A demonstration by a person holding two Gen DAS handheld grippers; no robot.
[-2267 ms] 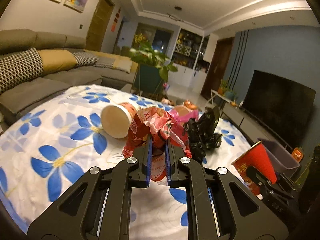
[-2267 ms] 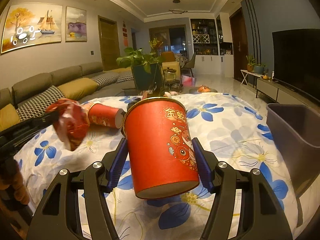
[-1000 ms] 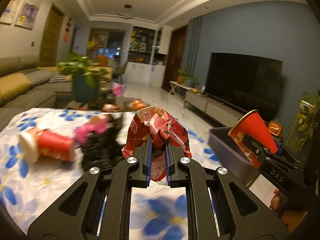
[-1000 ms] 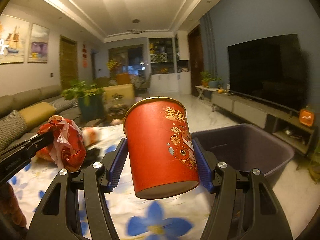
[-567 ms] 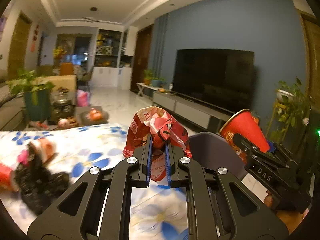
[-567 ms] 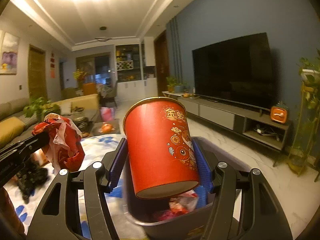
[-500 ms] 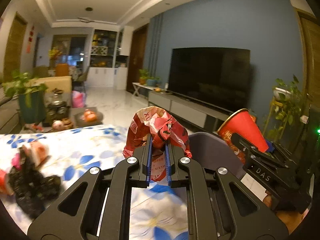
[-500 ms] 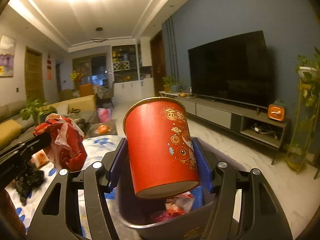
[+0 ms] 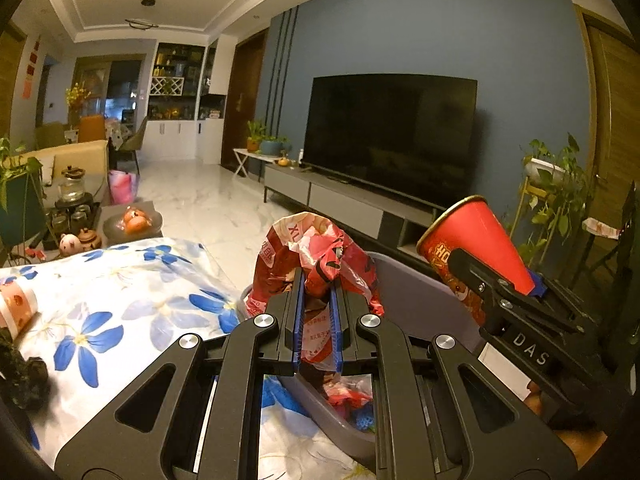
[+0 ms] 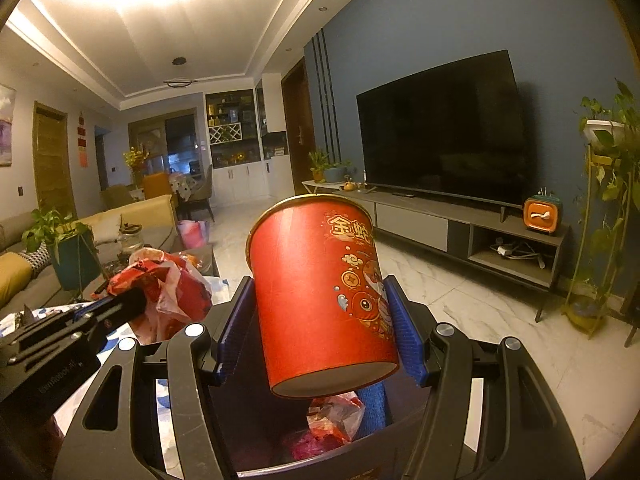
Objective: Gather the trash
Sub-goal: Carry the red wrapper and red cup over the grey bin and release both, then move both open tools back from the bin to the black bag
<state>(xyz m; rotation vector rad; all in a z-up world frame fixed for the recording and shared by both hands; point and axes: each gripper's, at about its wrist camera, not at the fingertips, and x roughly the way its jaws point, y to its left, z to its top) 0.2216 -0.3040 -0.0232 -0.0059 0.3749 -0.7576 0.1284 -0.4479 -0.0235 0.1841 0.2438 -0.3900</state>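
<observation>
Red wrapper: crumpled red-and-white plastic snack wrapper (image 9: 316, 256) clamped between the blue pads of the left tool (image 9: 317, 320), jaws nearly closed on it; it sticks up past the fingertips.
Red cup: tall red paper cup with gold rim and cartoon print (image 10: 320, 292) gripped across its body by the right tool (image 10: 318, 320), jaws wide, pads pressing both sides; mouth tilted away from the camera.
Change: about two seconds ago both tools faced the table with the blue-flower cloth (image 9: 120, 300); both have since swung toward the TV side of the room, grips unaltered.
Bin: grey plastic tub (image 9: 416, 296) now sits directly below and ahead of both tools; red wrappers and a blue item already lie inside.
Left behind: one more red cup (image 9: 16, 308) and a black crumpled bag (image 9: 20, 372) on the table, at far left of the left tool.
Task status (judgement): carry done; both items appear poised over the bin, release not yet made. Remaining table trash needs another trip.
</observation>
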